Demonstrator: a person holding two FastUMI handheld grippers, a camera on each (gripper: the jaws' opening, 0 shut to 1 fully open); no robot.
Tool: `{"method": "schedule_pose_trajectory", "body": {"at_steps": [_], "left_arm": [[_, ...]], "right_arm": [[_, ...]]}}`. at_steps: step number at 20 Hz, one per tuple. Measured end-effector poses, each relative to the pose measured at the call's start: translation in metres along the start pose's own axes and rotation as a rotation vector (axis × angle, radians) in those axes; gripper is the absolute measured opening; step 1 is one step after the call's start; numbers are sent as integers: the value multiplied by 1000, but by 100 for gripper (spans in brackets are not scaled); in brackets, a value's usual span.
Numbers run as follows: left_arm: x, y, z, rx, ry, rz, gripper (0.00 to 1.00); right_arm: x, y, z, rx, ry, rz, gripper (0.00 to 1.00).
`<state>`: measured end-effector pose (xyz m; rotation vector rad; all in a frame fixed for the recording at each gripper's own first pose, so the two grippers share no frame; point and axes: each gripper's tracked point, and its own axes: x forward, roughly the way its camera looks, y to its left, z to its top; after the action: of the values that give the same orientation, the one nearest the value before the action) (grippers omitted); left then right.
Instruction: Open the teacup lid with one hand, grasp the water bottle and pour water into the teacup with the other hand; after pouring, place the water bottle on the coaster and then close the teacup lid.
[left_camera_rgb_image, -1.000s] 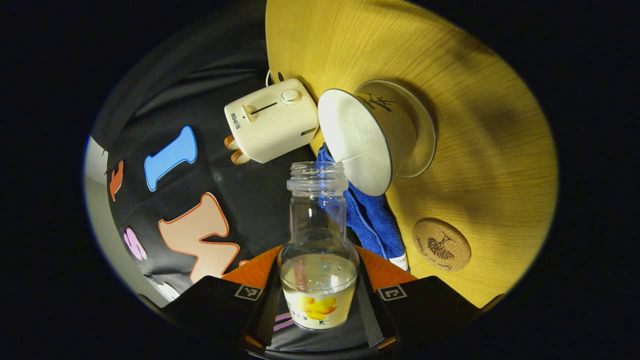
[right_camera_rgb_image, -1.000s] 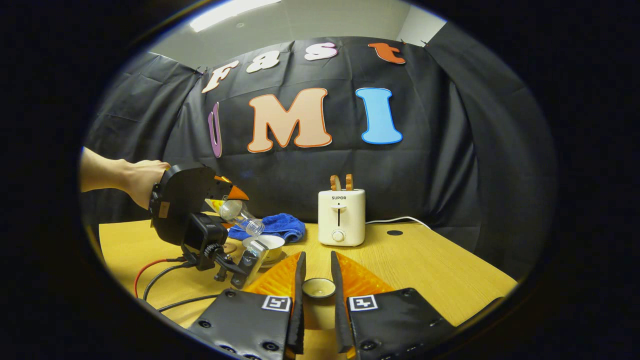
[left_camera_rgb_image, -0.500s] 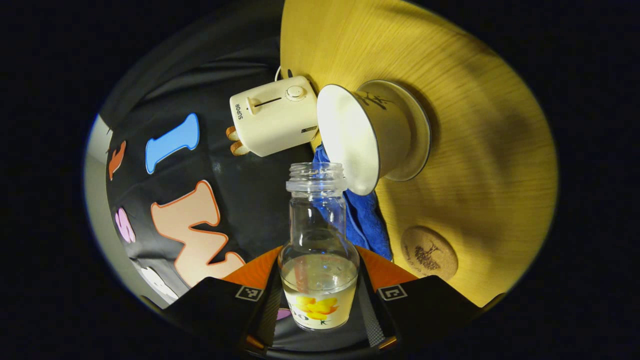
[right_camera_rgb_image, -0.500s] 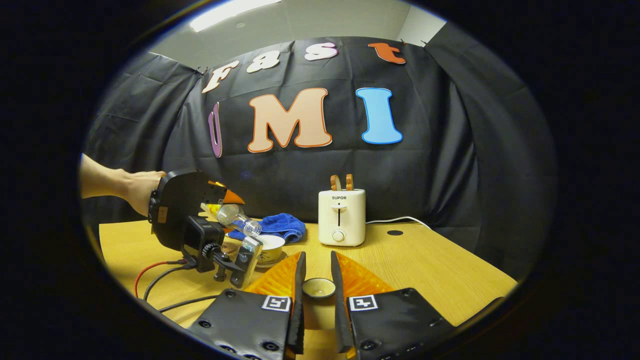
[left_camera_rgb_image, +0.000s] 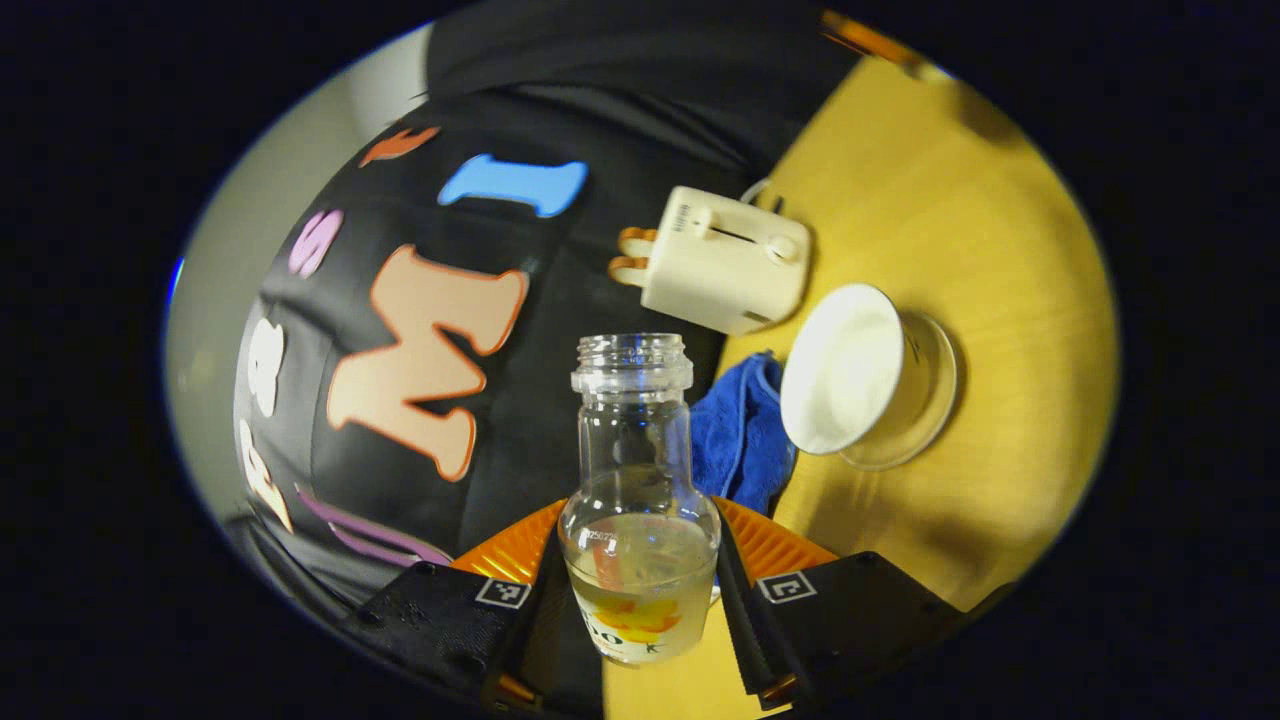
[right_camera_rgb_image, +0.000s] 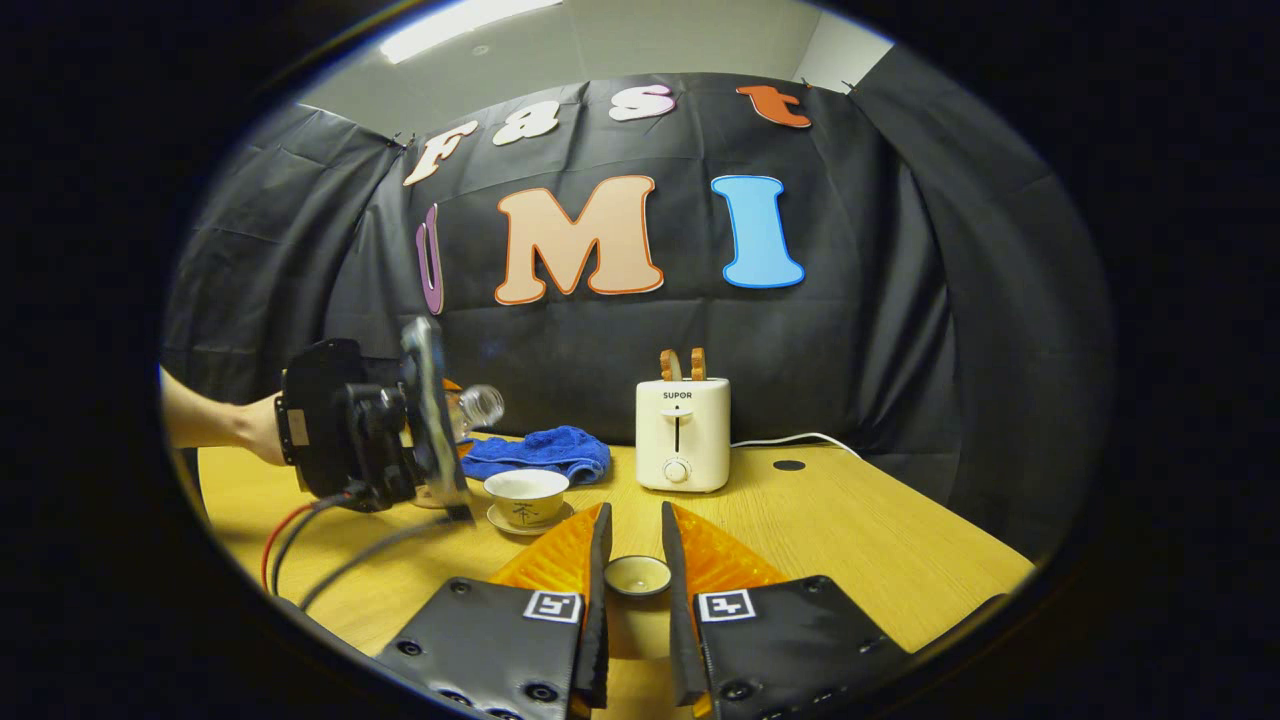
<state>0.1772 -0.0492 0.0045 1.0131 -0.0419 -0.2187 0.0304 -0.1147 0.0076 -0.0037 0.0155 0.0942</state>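
Bottle (left_camera_rgb_image: 638, 500), part full, sits clamped between your left gripper (left_camera_rgb_image: 640, 600) fingers, off beside the uncovered teacup (right_camera_rgb_image: 526, 492). Pouring looks finished. Your right gripper (right_camera_rgb_image: 634, 575) pinches the lid (right_camera_rgb_image: 636, 574). Next: stand the bottle on the coaster near the table's left edge.

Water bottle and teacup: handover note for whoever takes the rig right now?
Left gripper: shut on the water bottle, uncapped, some water left inside, held tilted in the air beside the teacup.
Right gripper: fingers round the teacup lid, held upturned; whether they press on it I cannot tell.
Teacup: open, on its saucer on the table, in front of the blue towel and left of the toaster.
Done: lid off, bottle picked up. Whether water is in the cup I cannot tell.
Left: finish pouring if needed, stand the bottle on the coaster, put the lid back on.
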Motion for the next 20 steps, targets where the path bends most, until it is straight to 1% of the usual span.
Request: {"method": "schedule_pose_trajectory", "body": {"at_steps": [1, 2, 3, 5, 7, 10, 12, 15, 20], "left_arm": [[3, 3, -3, -141, -22, -3, 66], [0, 6, 0, -261, -49, 1, 63], [0, 13, 4, -349, -83, 13, 66], [0, 18, -3, -506, -112, 18, 66], [-5, 17, -14, -674, -97, 0, 66], [4, 15, -27, -860, -92, -20, 66], [8, 20, -36, -924, -94, -5, 66], [15, 22, -43, -903, -91, 9, 66], [17, 24, -40, -932, -114, 18, 66]], "right_arm": [[1, 0, 0, 0, 0, -1, 28], [1, -1, 1, 0, 1, -2, 29], [0, 0, -1, 0, 1, -2, 28], [0, -1, -1, 0, 1, -4, 28], [0, -2, -1, 0, 0, -7, 28], [0, -2, 0, 0, -1, -9, 28], [0, -2, 0, -1, 0, -12, 28], [0, -3, 0, 0, 0, -14, 28], [0, -4, 0, 0, 0, -17, 28]]}}
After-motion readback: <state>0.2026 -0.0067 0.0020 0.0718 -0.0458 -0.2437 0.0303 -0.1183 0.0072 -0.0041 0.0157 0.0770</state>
